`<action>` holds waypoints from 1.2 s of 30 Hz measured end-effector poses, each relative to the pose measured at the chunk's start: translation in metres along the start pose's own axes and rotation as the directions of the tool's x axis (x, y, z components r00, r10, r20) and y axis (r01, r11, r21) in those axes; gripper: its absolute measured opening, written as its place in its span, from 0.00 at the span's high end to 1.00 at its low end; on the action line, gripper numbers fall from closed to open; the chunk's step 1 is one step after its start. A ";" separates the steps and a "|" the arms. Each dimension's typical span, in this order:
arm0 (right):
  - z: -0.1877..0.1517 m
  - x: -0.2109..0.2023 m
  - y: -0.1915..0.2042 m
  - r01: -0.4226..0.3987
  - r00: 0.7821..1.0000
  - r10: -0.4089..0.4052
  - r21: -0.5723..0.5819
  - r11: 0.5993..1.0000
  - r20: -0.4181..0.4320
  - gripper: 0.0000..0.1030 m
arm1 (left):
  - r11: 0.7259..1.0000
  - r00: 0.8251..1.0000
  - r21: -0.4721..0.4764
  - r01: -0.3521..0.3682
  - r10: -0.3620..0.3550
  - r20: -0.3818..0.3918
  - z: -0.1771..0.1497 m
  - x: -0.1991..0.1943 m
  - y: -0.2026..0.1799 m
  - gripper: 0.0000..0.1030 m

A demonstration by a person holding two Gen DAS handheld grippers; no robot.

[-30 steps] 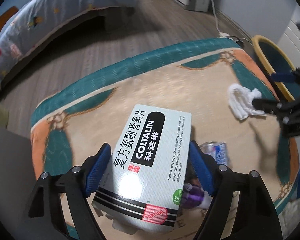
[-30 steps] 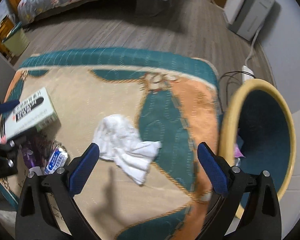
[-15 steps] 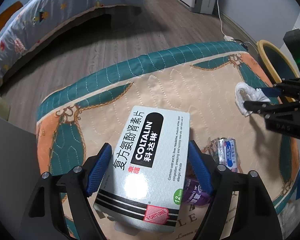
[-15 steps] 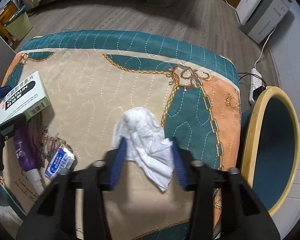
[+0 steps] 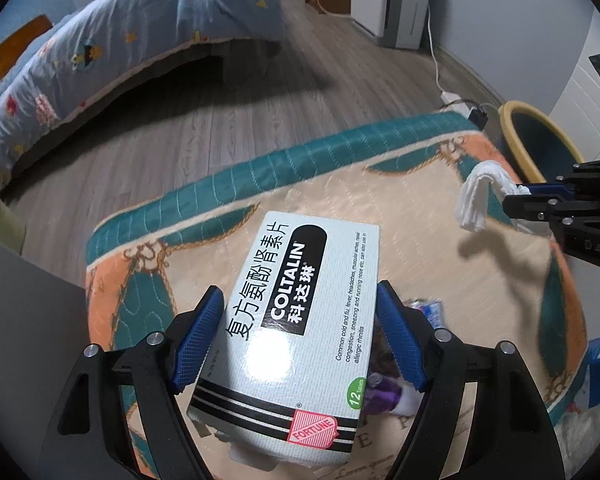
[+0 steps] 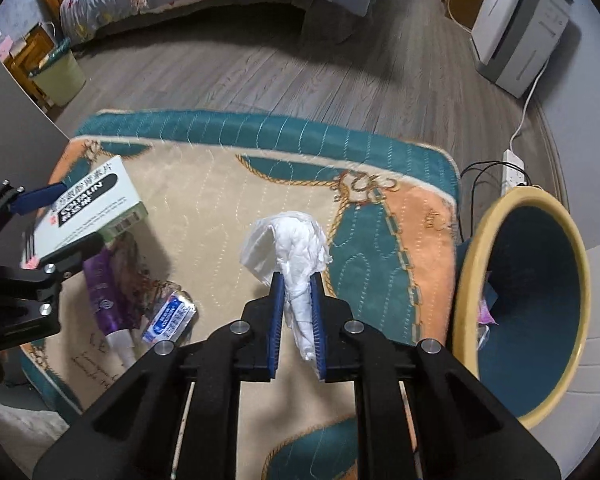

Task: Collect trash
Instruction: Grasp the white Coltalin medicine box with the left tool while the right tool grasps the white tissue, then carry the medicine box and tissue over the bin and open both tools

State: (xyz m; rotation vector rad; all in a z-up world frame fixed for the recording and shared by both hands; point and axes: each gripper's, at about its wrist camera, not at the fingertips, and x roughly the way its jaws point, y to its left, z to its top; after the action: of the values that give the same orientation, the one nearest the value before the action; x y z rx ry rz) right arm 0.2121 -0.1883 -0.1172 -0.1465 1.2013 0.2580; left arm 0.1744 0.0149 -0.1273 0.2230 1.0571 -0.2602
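Observation:
My left gripper (image 5: 298,322) is shut on a white Coltalin medicine box (image 5: 300,304) and holds it above the rug; the box also shows in the right wrist view (image 6: 86,206). My right gripper (image 6: 296,312) is shut on a crumpled white tissue (image 6: 296,248), lifted off the rug; it also shows in the left wrist view (image 5: 480,196). A yellow-rimmed teal bin (image 6: 528,300) stands right of the rug, with some trash inside. A purple tube (image 6: 108,300) and a blue-white wrapper (image 6: 170,318) lie on the rug under the box.
The teal, beige and orange rug (image 6: 228,184) lies on a wooden floor. A bed (image 5: 100,48) stands behind. A power strip with cables (image 6: 514,166) lies behind the bin, a white appliance (image 6: 516,28) at the back right, a green basket (image 6: 58,76) far left.
My right gripper closed on the tissue and lifted it off the rug. My left gripper rose higher with the box held.

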 end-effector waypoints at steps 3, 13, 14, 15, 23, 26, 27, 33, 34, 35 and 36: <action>0.001 -0.021 -0.012 -0.008 0.999 0.007 0.025 1.000 0.039 0.88 | 1.000 0.999 0.002 0.020 -0.020 0.044 0.006 -0.013 -0.005 0.25; -0.009 -0.079 -0.067 -0.015 0.992 -0.005 0.155 0.988 0.126 0.88 | 0.993 0.979 0.052 0.106 -0.113 0.167 0.025 -0.054 -0.045 0.25; -0.012 -0.084 -0.074 -0.014 0.991 -0.008 0.170 0.985 0.133 0.88 | 0.992 0.978 0.065 0.106 -0.116 0.171 0.026 -0.054 -0.051 0.25; -0.014 -0.087 -0.082 -0.014 0.990 -0.012 0.187 0.982 0.139 0.88 | 0.991 0.977 0.082 0.108 -0.121 0.175 0.027 -0.056 -0.058 0.25; -0.033 -0.100 -0.142 0.026 0.986 -0.072 0.294 0.956 0.149 0.88 | 0.974 0.967 0.174 0.145 -0.176 0.181 0.035 -0.056 -0.108 0.25; -0.041 -0.100 -0.165 0.044 0.985 -0.094 0.324 0.945 0.142 0.88 | 0.967 0.965 0.200 0.156 -0.192 0.180 0.041 -0.054 -0.126 0.25; -0.044 -0.100 -0.170 0.046 0.985 -0.098 0.334 0.941 0.141 0.88 | 0.965 0.963 0.209 0.161 -0.199 0.180 0.043 -0.053 -0.133 0.25; -0.064 -0.098 -0.221 0.071 0.983 -0.136 0.427 0.902 0.123 0.88 | 0.950 0.959 0.257 0.179 -0.226 0.168 0.049 -0.045 -0.169 0.25; -0.068 -0.096 -0.229 0.072 0.983 -0.140 0.448 0.891 0.122 0.88 | 0.948 0.959 0.263 0.181 -0.230 0.166 0.050 -0.044 -0.174 0.25; -0.072 -0.094 -0.235 0.073 0.983 -0.141 0.459 0.885 0.115 0.88 | 0.946 0.959 0.268 0.183 -0.232 0.165 0.051 -0.043 -0.179 0.25; -0.074 -0.091 -0.242 0.073 0.985 -0.138 0.471 0.879 0.106 0.88 | 0.944 0.958 0.272 0.187 -0.236 0.163 0.052 -0.042 -0.184 0.25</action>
State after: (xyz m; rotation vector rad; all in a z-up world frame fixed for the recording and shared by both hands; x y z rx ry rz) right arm 0.1807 -0.4499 -0.0648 0.2244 1.0829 -0.1218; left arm 0.1392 -0.1708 -0.0761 0.3077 0.8519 -0.6037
